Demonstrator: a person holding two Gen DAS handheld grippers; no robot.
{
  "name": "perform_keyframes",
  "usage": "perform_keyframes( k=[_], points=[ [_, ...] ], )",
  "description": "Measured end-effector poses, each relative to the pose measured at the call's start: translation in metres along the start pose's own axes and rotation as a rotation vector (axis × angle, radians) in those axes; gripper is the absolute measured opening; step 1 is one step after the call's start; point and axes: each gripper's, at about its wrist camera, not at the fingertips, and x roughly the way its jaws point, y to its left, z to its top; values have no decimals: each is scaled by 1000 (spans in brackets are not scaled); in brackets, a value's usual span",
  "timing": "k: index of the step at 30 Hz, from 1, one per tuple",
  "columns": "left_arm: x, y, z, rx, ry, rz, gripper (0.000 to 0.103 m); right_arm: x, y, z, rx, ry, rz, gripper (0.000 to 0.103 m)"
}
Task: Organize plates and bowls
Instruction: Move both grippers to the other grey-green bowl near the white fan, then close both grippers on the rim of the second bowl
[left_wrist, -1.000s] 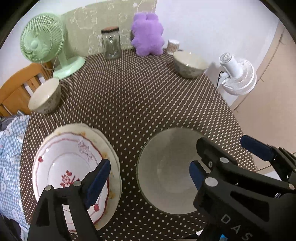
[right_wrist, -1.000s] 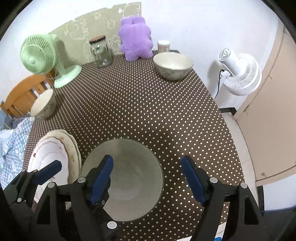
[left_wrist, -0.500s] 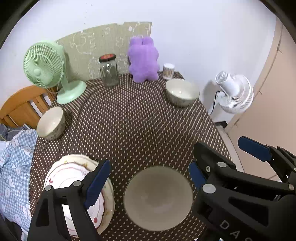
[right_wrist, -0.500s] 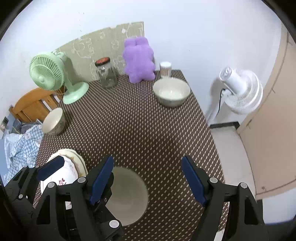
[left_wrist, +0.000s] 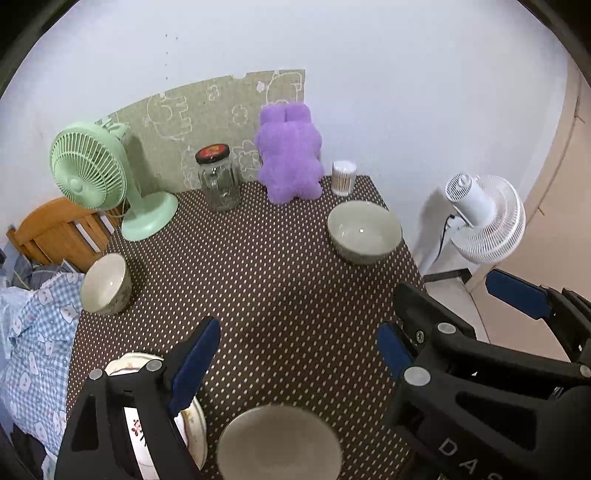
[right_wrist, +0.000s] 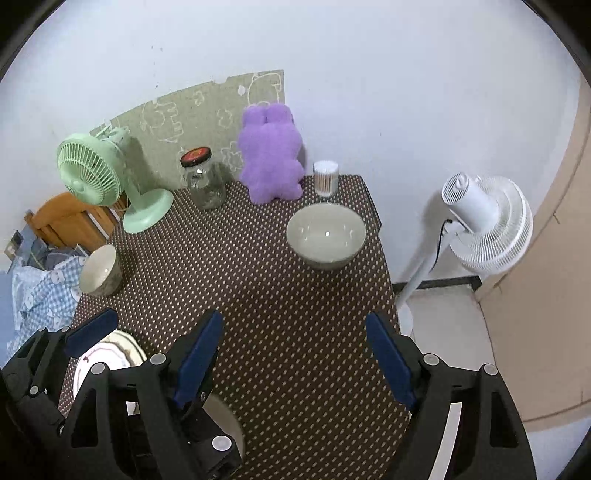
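A white wall is seen behind a table (left_wrist: 280, 280) covered in a brown dotted cloth, with a green fan (left_wrist: 92, 173), a glass jar (left_wrist: 218, 181) and a purple plush toy (left_wrist: 290, 155) lined up along the far edge, presumably to leave the middle free for sorting. The stacked plates (left_wrist: 192, 421) are found at the near left corner, and a large bowl (left_wrist: 279, 443) is set just beside them. A second large bowl (left_wrist: 364, 232) is placed near the far right edge, and a small bowl (left_wrist: 105, 284) at the left edge, well apart. The left tongs (left_wrist: 291, 360) are held wide with nothing between them. The jaws of the right tongs (right_wrist: 293, 358) are opening, also with nothing gripped. Judging by the layout, the scattered bowls remain to be gathered.
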Motion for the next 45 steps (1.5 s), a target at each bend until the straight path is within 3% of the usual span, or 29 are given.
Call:
perform_keyframes(
  k=[17,31,34,41,45],
  points=[
    [49,-44,53,-52,-8,57,89,49,-61,60,-9,-13,73,83],
    [121,-61,84,-43,-8,77,87,122,-84,94,-19,1,31,83],
    [141,-65,90,-24,2,97,77,142,-88,99,-18,6,17,83],
    [190,-56,98,-47,59,117,65,188,-103,106,8,43,-15,82],
    [210,-54,100,-63,78,129,59,210,-108,107,29,71,-10,72]
  ],
)
